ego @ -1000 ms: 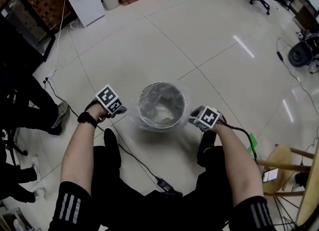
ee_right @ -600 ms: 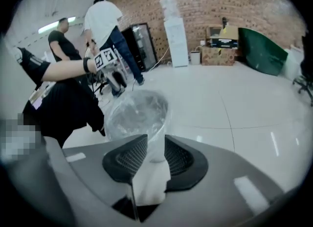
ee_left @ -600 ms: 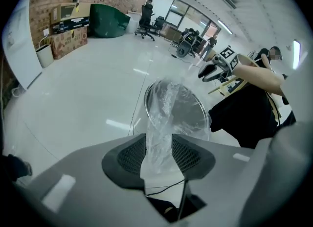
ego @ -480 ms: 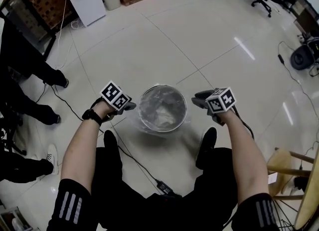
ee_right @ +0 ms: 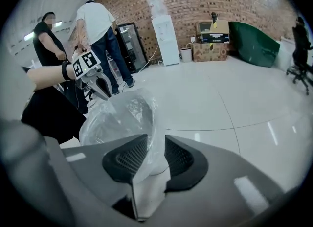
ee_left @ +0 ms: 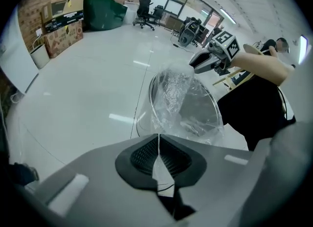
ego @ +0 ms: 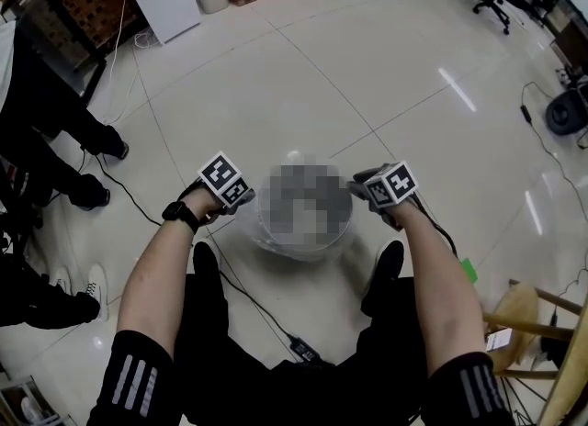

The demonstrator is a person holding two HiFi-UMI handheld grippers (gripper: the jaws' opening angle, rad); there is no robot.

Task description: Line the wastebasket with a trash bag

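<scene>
Grip on a clear plastic trash bag [ee_left: 182, 99].
The left gripper [ee_left: 158, 140] is closing its jaws, apparently pinching the bag's edge; the right gripper [ee_right: 152, 145] clamps bunched film. Beyond, the bag sits inside the round metal wastebasket [ee_left: 150, 91] between them.

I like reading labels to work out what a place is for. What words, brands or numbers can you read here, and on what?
No text here can be read.
Cardboard box: dark print, too blurred to read.
Marker cube: black-and-white square patterns only, no letters.
</scene>
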